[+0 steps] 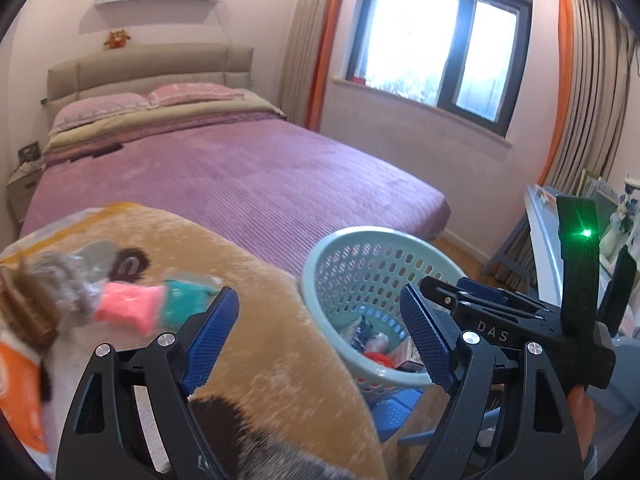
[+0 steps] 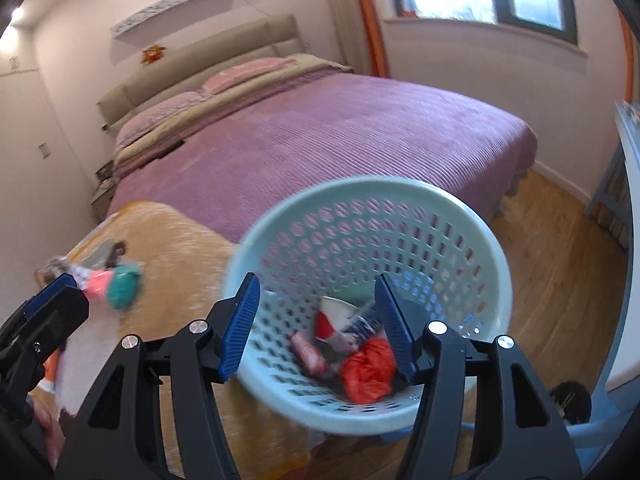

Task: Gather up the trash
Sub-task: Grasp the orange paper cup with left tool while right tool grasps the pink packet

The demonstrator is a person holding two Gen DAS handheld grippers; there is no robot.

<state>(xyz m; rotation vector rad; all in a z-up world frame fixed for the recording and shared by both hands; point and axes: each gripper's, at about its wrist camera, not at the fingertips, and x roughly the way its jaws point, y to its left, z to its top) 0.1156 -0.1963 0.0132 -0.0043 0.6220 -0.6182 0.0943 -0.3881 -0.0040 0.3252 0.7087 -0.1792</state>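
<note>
A pale green perforated basket point(image 2: 472, 240) stands by the bed's foot and holds several bits of trash, among them a red crumpled bag point(image 2: 368, 372); it also shows in the left wrist view point(image 1: 340, 252). My right gripper point(image 2: 316, 328) is open and empty over the basket's mouth. My left gripper point(image 1: 320, 336) is open and empty between the basket and a pink and teal wrapper point(image 1: 160, 304) lying on a tan blanket point(image 1: 256, 280). The wrapper also shows in the right wrist view point(image 2: 114, 284), blurred.
A purple-covered bed point(image 1: 248, 172) fills the middle. A window point(image 1: 436, 48) and curtains point(image 1: 588, 92) are at the back right. A white desk edge point(image 1: 544, 224) stands at right. Wooden floor point(image 2: 560, 272) lies right of the basket. An orange package point(image 1: 20, 396) lies at left.
</note>
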